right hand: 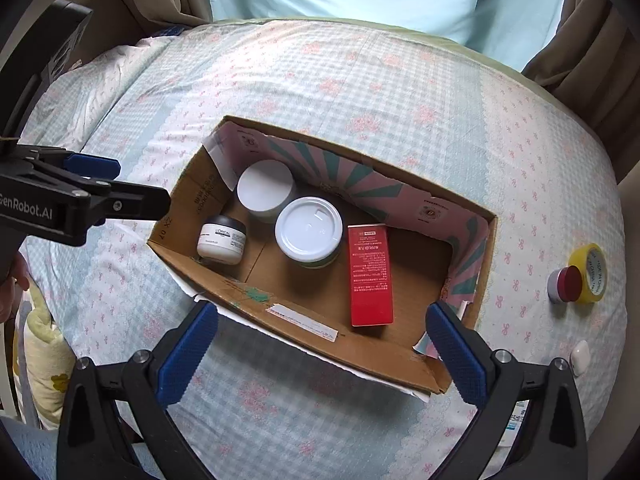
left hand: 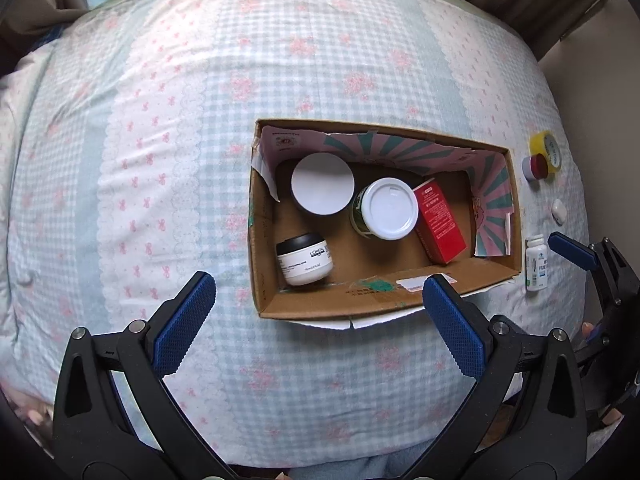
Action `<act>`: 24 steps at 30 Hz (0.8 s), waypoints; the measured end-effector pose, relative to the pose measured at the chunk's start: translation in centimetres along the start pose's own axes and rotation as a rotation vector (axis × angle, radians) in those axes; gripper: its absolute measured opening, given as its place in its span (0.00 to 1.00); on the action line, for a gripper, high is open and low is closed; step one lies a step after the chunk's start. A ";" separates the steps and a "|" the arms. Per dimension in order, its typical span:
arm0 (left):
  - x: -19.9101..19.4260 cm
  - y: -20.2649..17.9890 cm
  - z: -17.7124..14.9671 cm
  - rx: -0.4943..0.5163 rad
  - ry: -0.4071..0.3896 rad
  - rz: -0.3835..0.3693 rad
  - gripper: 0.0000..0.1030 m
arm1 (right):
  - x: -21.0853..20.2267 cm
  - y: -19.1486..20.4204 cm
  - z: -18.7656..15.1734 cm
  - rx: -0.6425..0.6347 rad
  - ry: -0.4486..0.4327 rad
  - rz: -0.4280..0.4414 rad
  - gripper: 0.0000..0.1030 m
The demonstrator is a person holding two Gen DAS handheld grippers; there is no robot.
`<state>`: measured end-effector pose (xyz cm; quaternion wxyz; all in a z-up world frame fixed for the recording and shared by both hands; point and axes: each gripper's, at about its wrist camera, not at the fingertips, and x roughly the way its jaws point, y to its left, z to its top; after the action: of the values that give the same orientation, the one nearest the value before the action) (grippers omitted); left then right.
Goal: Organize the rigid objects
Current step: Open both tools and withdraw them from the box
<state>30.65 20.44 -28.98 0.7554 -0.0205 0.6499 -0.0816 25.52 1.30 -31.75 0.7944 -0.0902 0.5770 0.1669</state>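
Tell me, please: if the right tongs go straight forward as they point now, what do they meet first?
Probably the near wall of the cardboard box, which lies between the open right tongs; just past it lies the red carton. Depth is uncertain.

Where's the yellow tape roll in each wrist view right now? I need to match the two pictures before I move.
Left wrist: the yellow tape roll stands far right, on the bedspread past the cardboard box's right end, with the small red-lidded jar against it.
Right wrist: the tape roll is at the right edge, mid-height, again beside the red-lidded jar.
Shared landmark: the red carton inside the box.
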 end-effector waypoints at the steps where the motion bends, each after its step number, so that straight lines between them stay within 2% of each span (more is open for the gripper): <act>1: -1.0 -0.1 -0.2 0.000 -0.011 0.007 1.00 | -1.0 0.1 0.0 0.002 -0.012 -0.007 1.00; 6: -6.0 -0.6 -1.4 -0.007 -0.088 0.023 1.00 | -5.7 0.0 -0.6 0.057 -0.031 -0.046 1.00; 13: -11.1 -3.6 -3.1 0.009 -0.198 0.045 1.00 | -10.6 -2.3 -2.5 0.199 -0.052 -0.093 1.00; 18: -13.3 -6.9 -4.1 0.014 -0.268 0.053 1.00 | -14.2 -5.4 -4.9 0.287 -0.103 -0.136 1.00; 24: -13.7 -12.9 -5.1 0.022 -0.283 0.035 1.00 | -18.2 -11.8 -8.0 0.365 -0.157 -0.195 1.00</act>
<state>22.41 10.15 -14.58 0.8410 -0.0124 0.5361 -0.0719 17.71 -15.24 -17.64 0.8525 0.0128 0.5224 -0.0114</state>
